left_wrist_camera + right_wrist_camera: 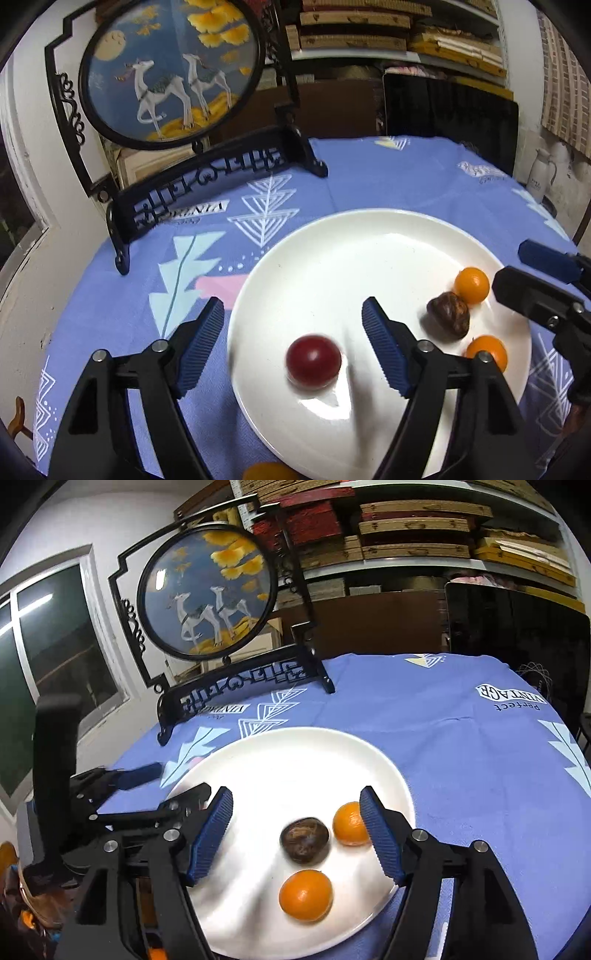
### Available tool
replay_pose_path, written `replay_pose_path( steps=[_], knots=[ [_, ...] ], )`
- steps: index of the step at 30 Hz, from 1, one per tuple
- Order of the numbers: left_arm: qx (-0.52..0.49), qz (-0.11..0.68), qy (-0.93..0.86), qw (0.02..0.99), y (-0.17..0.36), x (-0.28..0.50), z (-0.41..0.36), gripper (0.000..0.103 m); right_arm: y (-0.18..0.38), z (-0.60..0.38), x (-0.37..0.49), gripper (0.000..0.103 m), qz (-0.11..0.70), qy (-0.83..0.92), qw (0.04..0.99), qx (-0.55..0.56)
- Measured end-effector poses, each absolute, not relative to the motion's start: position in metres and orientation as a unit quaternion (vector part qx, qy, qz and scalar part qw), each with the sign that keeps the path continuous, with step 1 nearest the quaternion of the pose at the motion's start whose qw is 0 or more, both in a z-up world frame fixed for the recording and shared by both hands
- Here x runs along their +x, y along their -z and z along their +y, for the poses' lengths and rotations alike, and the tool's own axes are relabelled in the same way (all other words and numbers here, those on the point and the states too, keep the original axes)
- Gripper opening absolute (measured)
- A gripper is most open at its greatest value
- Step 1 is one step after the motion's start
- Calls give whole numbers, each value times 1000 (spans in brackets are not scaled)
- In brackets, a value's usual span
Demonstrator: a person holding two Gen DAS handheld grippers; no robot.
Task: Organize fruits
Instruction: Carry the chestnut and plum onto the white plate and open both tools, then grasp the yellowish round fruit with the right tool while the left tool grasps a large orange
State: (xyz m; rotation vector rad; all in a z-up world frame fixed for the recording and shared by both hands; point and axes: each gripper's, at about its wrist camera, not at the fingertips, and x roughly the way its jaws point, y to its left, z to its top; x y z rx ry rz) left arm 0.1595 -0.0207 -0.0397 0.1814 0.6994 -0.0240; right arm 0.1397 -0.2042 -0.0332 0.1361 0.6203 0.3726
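A white plate (332, 258) lies on the blue tablecloth. On it are a dark red round fruit (313, 361), slightly blurred, a brown wrinkled fruit (448, 313) and two oranges (471, 285) (487, 350). My left gripper (293, 328) is open above the plate, the red fruit lying free between and below its fingers. My right gripper (295, 814) is open over the plate (295, 760), above the brown fruit (304, 840) and two oranges (349, 824) (306, 895). The right gripper also shows at the right edge of the left wrist view (532, 280).
A black framed round deer picture on a stand (173, 70) stands at the table's far left. Another orange fruit (267, 472) lies off the plate at the near edge. A dark screen (450, 114) and a white jug (540, 176) stand behind the table. The left gripper's body (110, 812) is left of the plate.
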Motion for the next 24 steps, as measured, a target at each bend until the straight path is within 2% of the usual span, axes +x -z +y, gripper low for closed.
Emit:
replay_pose_path(
  steps=[17,22,24],
  knots=[
    [82,351,22,933,42,162,-19,75,39,-204,143,73,321,-202,922,74],
    [49,349,40,935,27,153,-12,75,31,-200,140,73,328,-207,918,81],
    [31,336,57,940,16,133,-5,80,25,-202,126,73,336,-224,910,95]
  ],
)
